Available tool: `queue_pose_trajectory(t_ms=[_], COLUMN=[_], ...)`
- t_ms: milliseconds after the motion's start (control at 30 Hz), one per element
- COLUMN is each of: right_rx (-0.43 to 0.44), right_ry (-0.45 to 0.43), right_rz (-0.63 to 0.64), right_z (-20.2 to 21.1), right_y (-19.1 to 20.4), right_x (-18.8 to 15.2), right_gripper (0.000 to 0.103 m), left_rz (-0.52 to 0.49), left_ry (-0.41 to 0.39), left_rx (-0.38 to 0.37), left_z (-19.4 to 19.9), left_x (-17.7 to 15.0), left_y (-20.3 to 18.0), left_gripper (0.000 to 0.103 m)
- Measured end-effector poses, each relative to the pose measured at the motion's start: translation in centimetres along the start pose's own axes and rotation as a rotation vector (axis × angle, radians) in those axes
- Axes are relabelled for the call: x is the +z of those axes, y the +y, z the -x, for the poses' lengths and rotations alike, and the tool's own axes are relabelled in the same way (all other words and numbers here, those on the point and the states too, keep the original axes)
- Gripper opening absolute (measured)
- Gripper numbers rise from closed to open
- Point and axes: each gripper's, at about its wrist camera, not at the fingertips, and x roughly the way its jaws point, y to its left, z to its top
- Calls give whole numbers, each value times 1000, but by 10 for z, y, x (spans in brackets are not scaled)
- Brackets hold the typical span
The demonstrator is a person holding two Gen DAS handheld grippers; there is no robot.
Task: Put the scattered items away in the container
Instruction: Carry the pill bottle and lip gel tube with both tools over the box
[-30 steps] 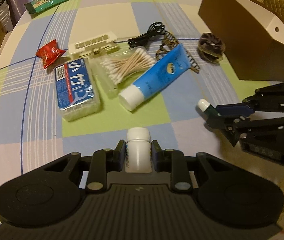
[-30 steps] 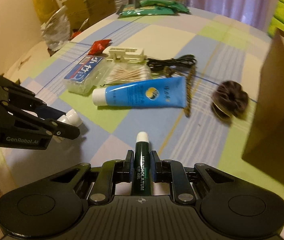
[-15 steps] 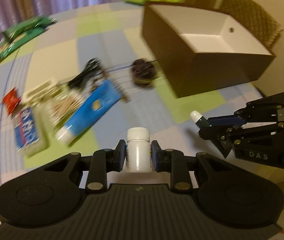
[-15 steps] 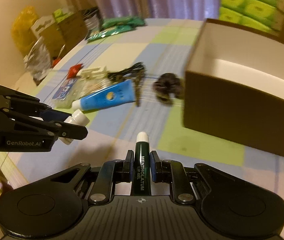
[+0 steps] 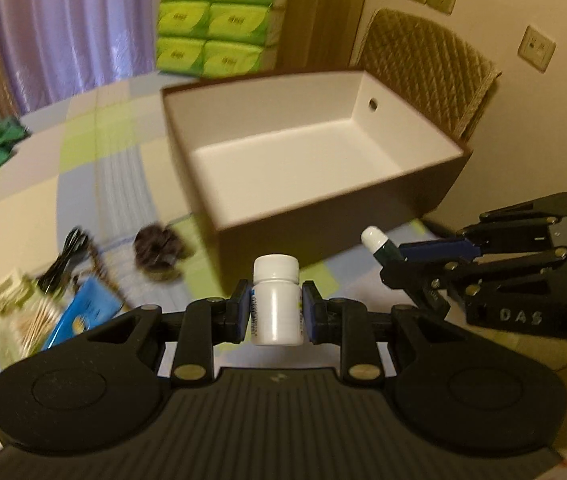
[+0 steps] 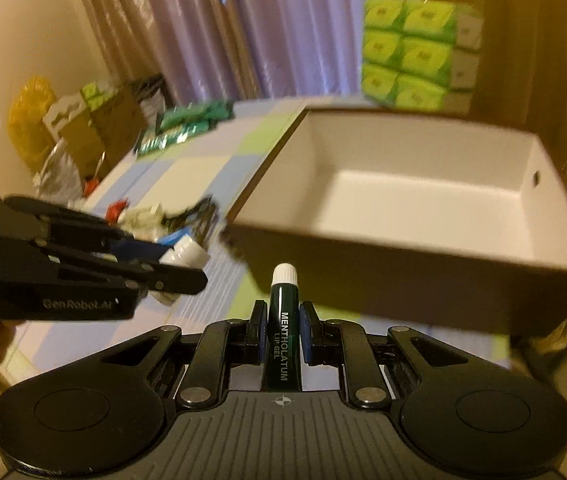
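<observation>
Left hand-held gripper (image 5: 276,312) — clamped on white pill bottle (image 5: 276,304), upright, screw-capped | right hand-held gripper (image 6: 281,330) — closed around dark green lip gel tube (image 6: 282,336), white cap forward | both held above the worktop (image 5: 95,168), just before the brown box (image 5: 363,216), white inside.

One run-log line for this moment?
left tongs: shut on white bottle | right tongs: shut on lip gel | box: empty

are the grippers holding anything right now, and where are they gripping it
Left gripper clamps a white bottle by its body, below the cap. Right gripper clamps a green lip gel tube around mid-barrel.
</observation>
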Motion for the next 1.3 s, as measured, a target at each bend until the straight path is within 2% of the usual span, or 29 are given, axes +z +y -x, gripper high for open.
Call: queue_pose_trajectory(t_ms=[333, 567, 767, 900, 1300], right_rx=[-44, -80, -112, -131, -131], right_ry=[-127, -122, -43, 58, 331], right_rz=[6, -15, -47, -56, -89], right_z=[18, -5, -42, -71, -125], right_y=[-52, -87, -114, -128, -153], right_x=[62, 99, 108, 103, 85], right_gripper=[13, 13, 13, 13, 13], left_rz=[21, 40, 88, 119, 155], left_ry=[-64, -64, 1, 70, 290], left_rx=[10, 6, 2, 11, 38], left_z=[-26, -58, -98, -129, -192], left_x=[65, 106, 121, 122, 102], left_y=[-12, -13, -5, 1, 1], left_gripper=[22, 22, 22, 22, 22])
